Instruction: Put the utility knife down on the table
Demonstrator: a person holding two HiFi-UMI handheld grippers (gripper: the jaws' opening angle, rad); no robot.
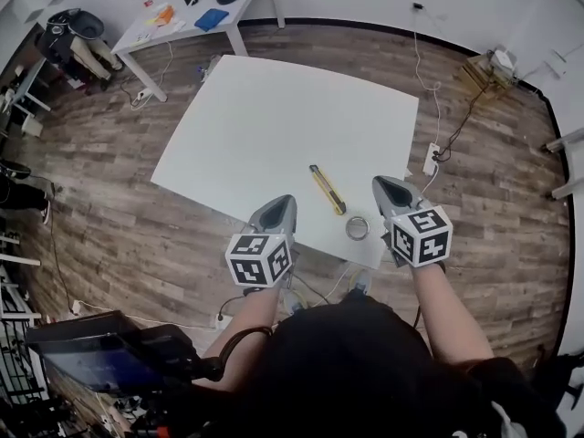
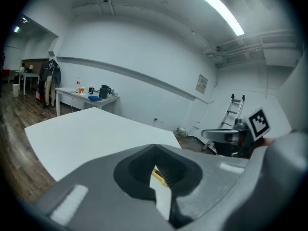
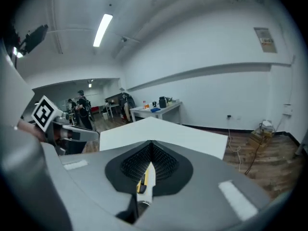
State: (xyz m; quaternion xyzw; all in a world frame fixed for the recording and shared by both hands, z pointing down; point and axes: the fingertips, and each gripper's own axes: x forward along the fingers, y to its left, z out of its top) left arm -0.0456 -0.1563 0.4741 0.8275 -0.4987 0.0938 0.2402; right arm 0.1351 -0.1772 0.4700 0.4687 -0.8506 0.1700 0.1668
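Observation:
A yellow utility knife lies flat on the white table, near its front edge, and nothing grips it. My left gripper hovers at the front edge, left of the knife, shut and empty. To the right of the knife my right gripper is held shut and empty too. Through the slit between the left gripper jaws the knife shows on the table. The right gripper view shows the knife the same way.
A metal ring lies on the table just right of the knife's near end. A second table with small items stands at the back left. Cables and a power strip lie on the floor to the right. A ladder leans at the wall.

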